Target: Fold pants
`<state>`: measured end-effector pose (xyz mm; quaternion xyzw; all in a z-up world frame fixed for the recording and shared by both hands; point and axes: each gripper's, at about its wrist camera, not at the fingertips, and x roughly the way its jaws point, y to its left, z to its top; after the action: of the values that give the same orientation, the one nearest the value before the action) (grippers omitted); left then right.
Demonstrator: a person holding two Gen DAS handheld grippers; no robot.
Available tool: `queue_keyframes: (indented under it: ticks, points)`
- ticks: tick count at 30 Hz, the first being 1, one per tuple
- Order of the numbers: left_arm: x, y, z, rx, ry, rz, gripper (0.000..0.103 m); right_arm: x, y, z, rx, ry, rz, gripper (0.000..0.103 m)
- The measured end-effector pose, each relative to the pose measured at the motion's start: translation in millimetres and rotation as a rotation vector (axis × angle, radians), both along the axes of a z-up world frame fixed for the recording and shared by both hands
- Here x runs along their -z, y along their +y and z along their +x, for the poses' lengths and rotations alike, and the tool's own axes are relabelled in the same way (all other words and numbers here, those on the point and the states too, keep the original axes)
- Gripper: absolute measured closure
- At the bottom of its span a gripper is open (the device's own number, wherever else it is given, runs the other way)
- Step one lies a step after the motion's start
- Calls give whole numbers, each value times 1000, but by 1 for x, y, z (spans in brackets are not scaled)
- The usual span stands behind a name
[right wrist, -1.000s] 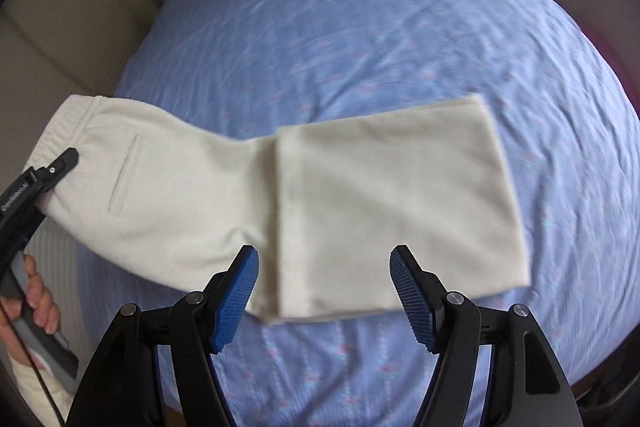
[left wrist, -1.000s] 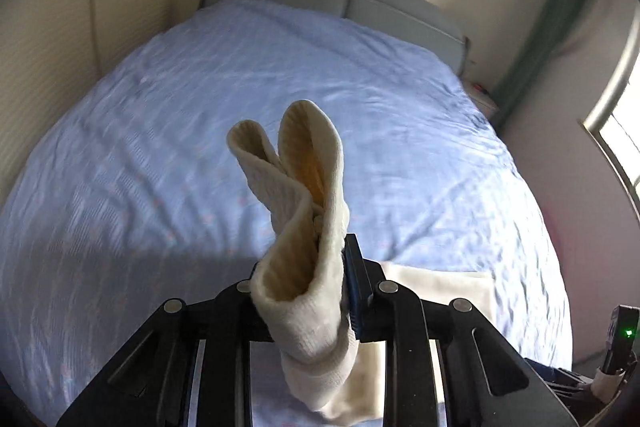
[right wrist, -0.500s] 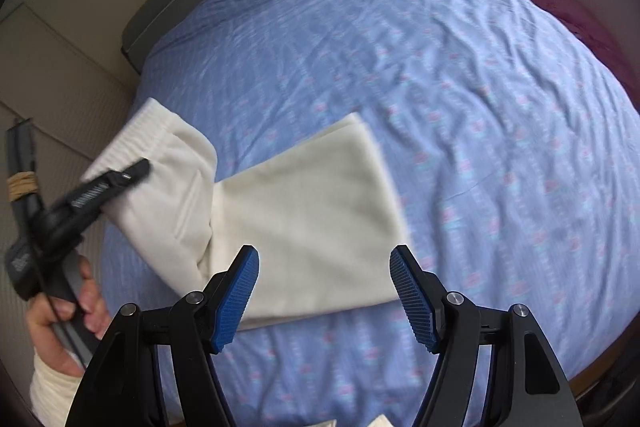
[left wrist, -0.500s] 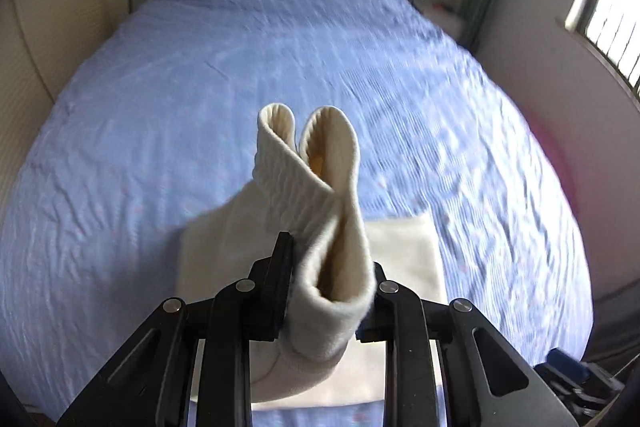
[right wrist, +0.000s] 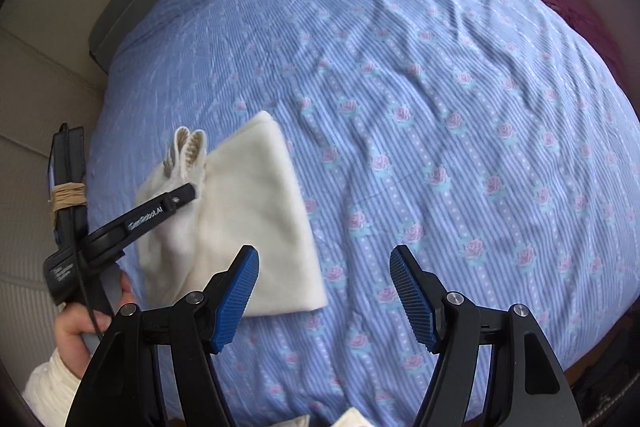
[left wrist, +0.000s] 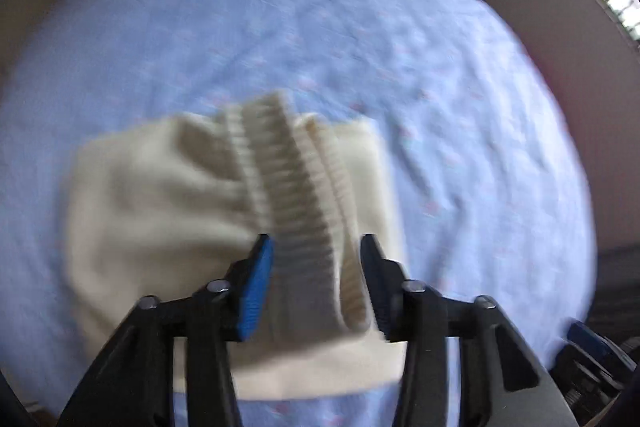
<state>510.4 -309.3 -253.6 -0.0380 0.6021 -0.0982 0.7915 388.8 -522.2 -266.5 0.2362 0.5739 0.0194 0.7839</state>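
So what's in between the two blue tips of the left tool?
The ribbed waistband of the cream pants, seen in the left wrist view. The left tool is opening, letting it go.

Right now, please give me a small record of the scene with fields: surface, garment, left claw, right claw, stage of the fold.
surface: bed with blue flowered sheet
garment: cream pants, lying folded on the sheet, ribbed waistband raised above the rest
left claw: jaws opening, waistband between them, pads no longer pressing it
right claw: open, empty, above the sheet beside the pants
stage of the fold: waistband end brought over the legs, being released
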Motion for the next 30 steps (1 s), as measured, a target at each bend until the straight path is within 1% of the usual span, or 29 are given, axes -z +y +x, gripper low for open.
queue_keyframes:
  ticks: [1, 2, 3, 4, 6, 7, 9, 12, 15, 19, 22, 24, 25, 27, 29, 30]
  points:
    - [-4, 1, -4, -1, -2, -24, 56, 1, 2, 2, -10, 1, -2, 34]
    - [-11, 3, -9, -2, -21, -24, 45, 1, 4, 5, -24, -1, -7, 34]
    - [-20, 7, -15, -1, -61, -1, 34, 2, 7, 7, -32, -3, -9, 34]
    - [-27, 11, -20, -2, -91, 19, 33, 2, 11, 9, -50, -7, -10, 34]
    - [-38, 32, -29, -12, -129, 50, 32, 5, 19, 13, -85, -15, -4, 34]
    - [-38, 44, -32, -23, -125, 67, 31, 7, 25, 16, -108, -19, -1, 34]
    - [-35, 76, -39, -67, -100, 114, 31, 14, 39, 25, -169, -30, 15, 34]
    - [-24, 118, -45, -149, -45, 140, 31, 29, 66, 51, -258, -35, 65, 34]
    - [-13, 156, -55, -246, -9, 159, 31, 41, 95, 78, -331, -41, 91, 34]
    - [-1, 180, -65, -289, 19, 154, 31, 66, 130, 116, -409, -26, 107, 34]
    - [6, 189, -68, -305, 34, 149, 31, 88, 145, 139, -404, 23, 82, 34]
    - [9, 197, -73, -312, 48, 134, 31, 102, 149, 151, -388, 61, 108, 34]
    - [13, 198, -69, -314, 55, 129, 31, 109, 149, 155, -377, 80, 124, 34]
    - [17, 202, -72, -318, 68, 120, 31, 119, 153, 157, -368, 101, 152, 33]
    - [20, 206, -75, -323, 75, 113, 31, 122, 155, 157, -358, 117, 157, 32]
    - [20, 208, -77, -325, 75, 110, 31, 120, 156, 156, -363, 124, 194, 34]
